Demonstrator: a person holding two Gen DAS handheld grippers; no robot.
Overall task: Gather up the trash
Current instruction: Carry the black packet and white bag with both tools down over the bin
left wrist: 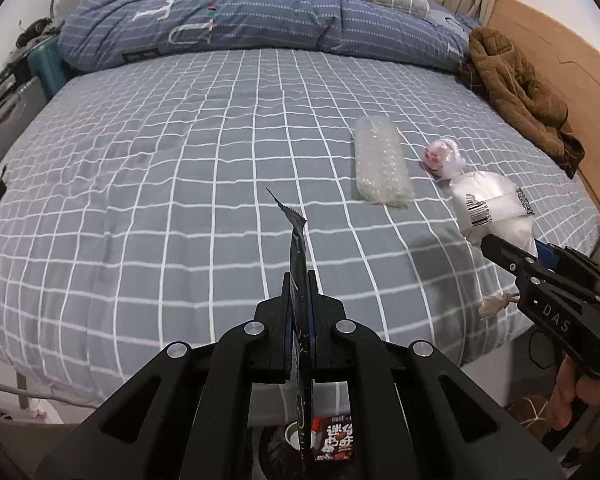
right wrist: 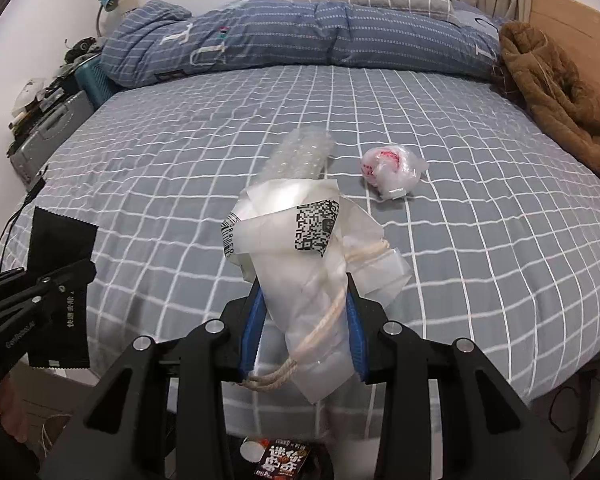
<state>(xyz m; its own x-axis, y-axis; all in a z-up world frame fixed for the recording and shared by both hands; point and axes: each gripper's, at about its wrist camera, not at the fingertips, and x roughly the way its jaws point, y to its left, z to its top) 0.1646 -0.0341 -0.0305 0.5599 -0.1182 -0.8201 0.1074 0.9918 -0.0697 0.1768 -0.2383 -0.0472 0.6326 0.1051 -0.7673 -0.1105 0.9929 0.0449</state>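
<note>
While you hold a piece of trash in each hand, keep both grips tight so nothing slips out. Your left gripper (left wrist: 299, 280) has its jaws pinched flat on the black wrapper (left wrist: 297, 240), which sticks up thin between them. Your right gripper (right wrist: 306, 300) has its jaws part way apart, squeezed on the crumpled white bag (right wrist: 300, 264) with its rope handle (right wrist: 328, 320) hanging down.

Both pieces are up off the bed (right wrist: 480, 280) now, near its front edge. Down below the grippers you can see a dark bin (left wrist: 276, 446) with a paper cup (left wrist: 294, 434) and a snack packet (left wrist: 336, 442) in it. That looks like the place for the trash. Bring each hand right over the bin before you let go, and drop low so the light bag does not float past it. Watch the rope handle, as it could catch on a jaw.

Two pieces are not picked up yet. The bubble wrap (left wrist: 382, 160) lies on the bed, and the small clear bag with red print (left wrist: 442, 156) lies just beside it. Come back for those next.
</note>
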